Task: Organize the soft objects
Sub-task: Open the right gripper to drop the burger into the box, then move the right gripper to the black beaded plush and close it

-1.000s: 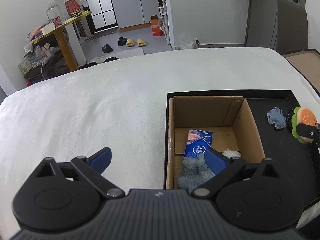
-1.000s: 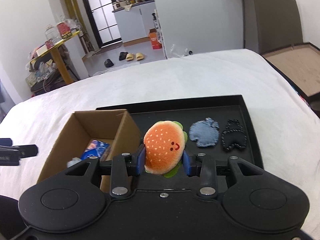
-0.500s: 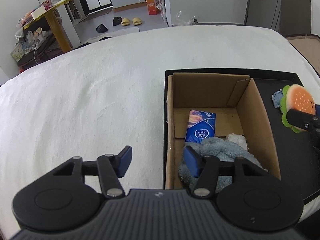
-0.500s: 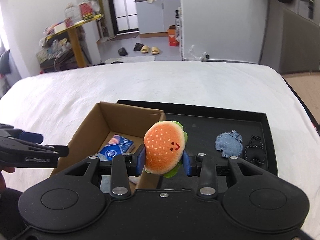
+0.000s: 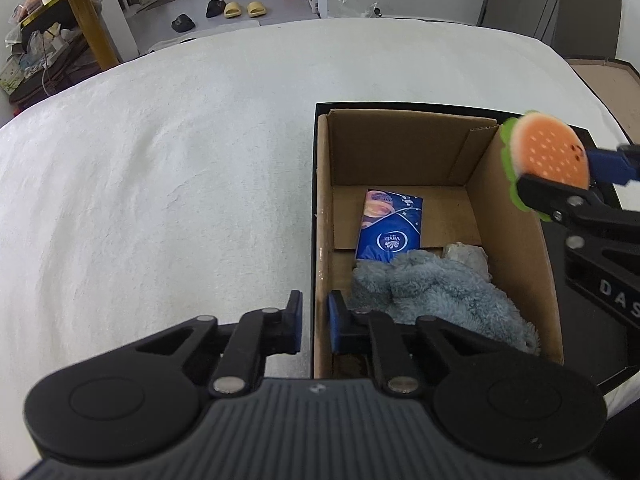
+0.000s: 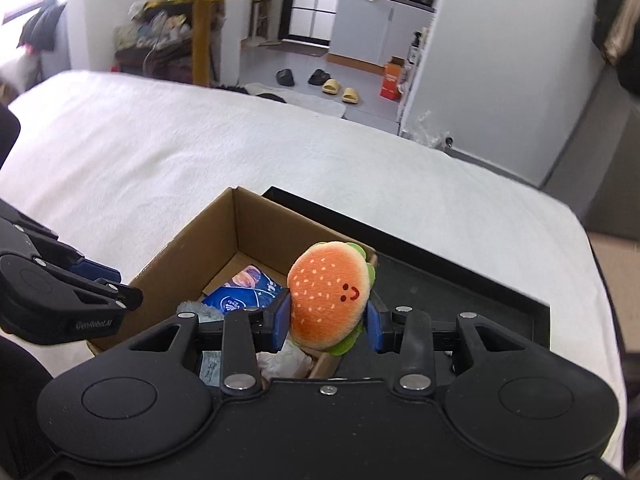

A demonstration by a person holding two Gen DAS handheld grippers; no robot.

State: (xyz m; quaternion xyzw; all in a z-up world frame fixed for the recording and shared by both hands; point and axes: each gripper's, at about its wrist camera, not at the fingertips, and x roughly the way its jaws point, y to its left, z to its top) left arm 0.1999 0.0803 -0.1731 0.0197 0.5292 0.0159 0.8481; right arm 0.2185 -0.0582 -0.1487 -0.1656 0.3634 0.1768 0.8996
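My right gripper (image 6: 327, 327) is shut on an orange burger plush (image 6: 329, 292) and holds it over the right wall of the open cardboard box (image 5: 404, 148); the plush also shows in the left wrist view (image 5: 550, 159). My left gripper (image 5: 314, 322) is nearly closed with the box's left wall (image 5: 322, 264) between its fingers at the near corner. Inside the box lie a blue tissue pack (image 5: 390, 226), a grey-blue fluffy cloth (image 5: 436, 290) and a small white wad (image 5: 468, 254). The box stands in a black tray (image 6: 460, 276).
The tray and box rest on a white bed cover (image 5: 160, 184). Beyond the bed's far edge are a yellow table (image 6: 204, 20), slippers (image 6: 340, 90) on the floor and a grey wall. A brown board (image 5: 600, 84) lies at the right.
My left gripper closed from wide open onto the box's left wall. My right gripper carried the burger plush left from over the tray to over the box's right wall.
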